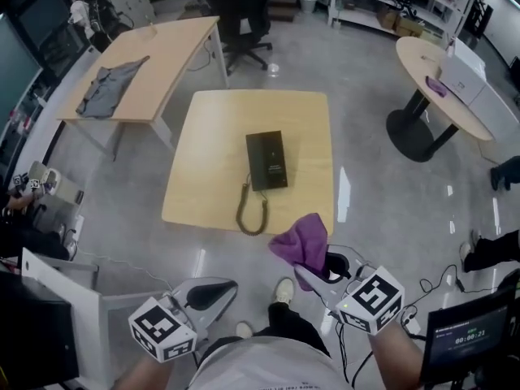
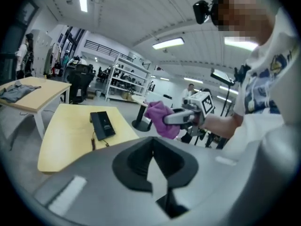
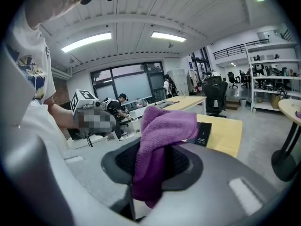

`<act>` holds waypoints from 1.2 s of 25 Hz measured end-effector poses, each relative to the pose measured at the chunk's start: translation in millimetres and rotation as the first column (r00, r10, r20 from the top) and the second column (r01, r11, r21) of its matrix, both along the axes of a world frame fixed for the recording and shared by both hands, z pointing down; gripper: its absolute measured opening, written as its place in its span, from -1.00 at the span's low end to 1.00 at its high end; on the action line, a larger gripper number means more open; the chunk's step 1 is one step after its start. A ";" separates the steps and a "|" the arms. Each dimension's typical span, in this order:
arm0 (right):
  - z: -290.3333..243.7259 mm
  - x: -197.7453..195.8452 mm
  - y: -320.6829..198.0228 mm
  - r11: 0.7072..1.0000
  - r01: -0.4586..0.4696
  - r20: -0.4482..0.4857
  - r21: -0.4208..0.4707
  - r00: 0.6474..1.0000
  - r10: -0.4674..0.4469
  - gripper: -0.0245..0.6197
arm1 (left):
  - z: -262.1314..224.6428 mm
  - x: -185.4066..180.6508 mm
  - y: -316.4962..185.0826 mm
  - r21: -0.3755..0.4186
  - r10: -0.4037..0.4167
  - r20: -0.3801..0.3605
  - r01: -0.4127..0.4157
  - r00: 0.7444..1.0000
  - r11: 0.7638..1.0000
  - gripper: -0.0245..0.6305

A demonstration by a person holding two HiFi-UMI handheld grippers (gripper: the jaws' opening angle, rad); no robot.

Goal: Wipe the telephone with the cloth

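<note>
Bright ceiling strip lights (image 3: 87, 41), floor glare, fisheye-bent edges, slight motion blur

The head view looks steeply down at the far worktop (image 1: 211, 153). Both gripper views look across it and share the telephone (image 1: 266, 160).

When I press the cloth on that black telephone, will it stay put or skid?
Probably skids a little: the telephone lies flat on the smooth table. Its coiled cord loops at the near edge and may drag. Being low, it shouldn't tip.
</note>
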State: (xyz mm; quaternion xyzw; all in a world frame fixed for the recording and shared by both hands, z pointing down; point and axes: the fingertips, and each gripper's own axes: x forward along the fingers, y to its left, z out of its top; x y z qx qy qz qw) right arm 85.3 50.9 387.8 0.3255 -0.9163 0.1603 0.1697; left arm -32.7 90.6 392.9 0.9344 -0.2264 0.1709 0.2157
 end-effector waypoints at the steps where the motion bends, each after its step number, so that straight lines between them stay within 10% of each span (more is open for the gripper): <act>1: -3.7 -3.7 8.6 1.000 -0.008 -0.004 0.010 1.000 0.008 -0.57 | -7.1 -1.3 10.4 0.017 0.010 -0.014 -0.010 1.000 1.000 -0.92; 18: -44.0 -74.7 212.7 0.990 -0.101 -0.038 0.102 0.994 0.105 -0.57 | -41.1 -63.4 176.4 0.111 0.082 -0.138 -0.066 0.987 0.992 -0.91; 30: -62.1 -22.3 292.8 0.985 -0.032 -0.023 0.167 0.999 0.036 -0.57 | -68.7 3.4 246.5 0.139 0.009 -0.168 0.015 0.986 0.990 -0.91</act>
